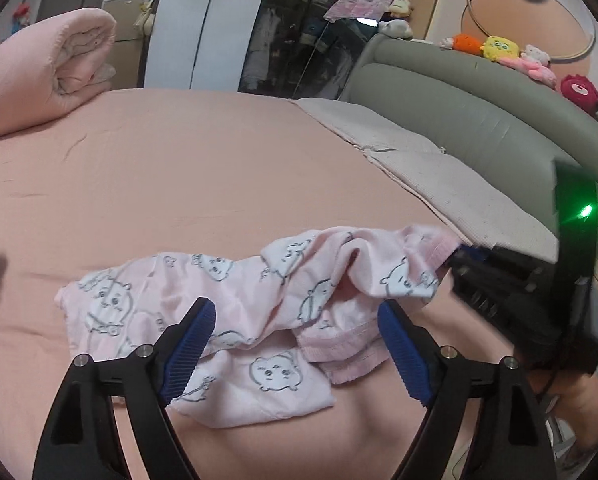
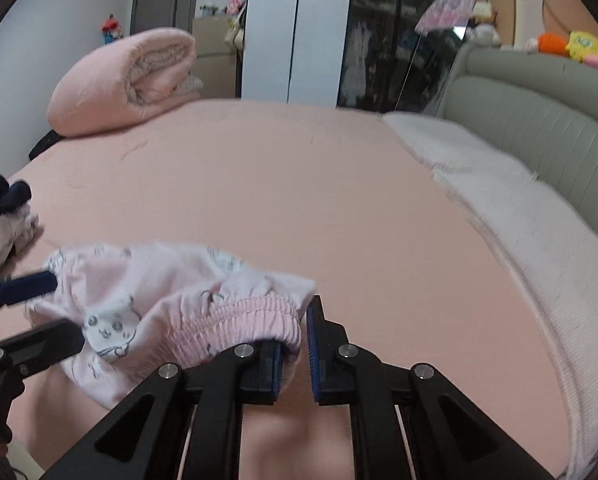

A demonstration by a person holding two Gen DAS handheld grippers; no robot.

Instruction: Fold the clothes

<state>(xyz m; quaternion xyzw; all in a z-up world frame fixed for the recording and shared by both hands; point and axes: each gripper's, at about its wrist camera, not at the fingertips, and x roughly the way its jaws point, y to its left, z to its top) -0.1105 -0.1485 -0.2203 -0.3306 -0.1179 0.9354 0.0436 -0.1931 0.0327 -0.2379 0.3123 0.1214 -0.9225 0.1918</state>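
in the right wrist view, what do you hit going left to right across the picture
Pile of dark and pale clothes → rolled pink quilt → pink cartoon-print pants, waistband in the right gripper → pale blanket → grey-green headboard

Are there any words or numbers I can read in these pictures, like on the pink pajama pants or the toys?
None can be read.
The pink pajama pants show only cartoon animal faces, no words.
The plush toys on the headboard are too small and blurred to show any tags.
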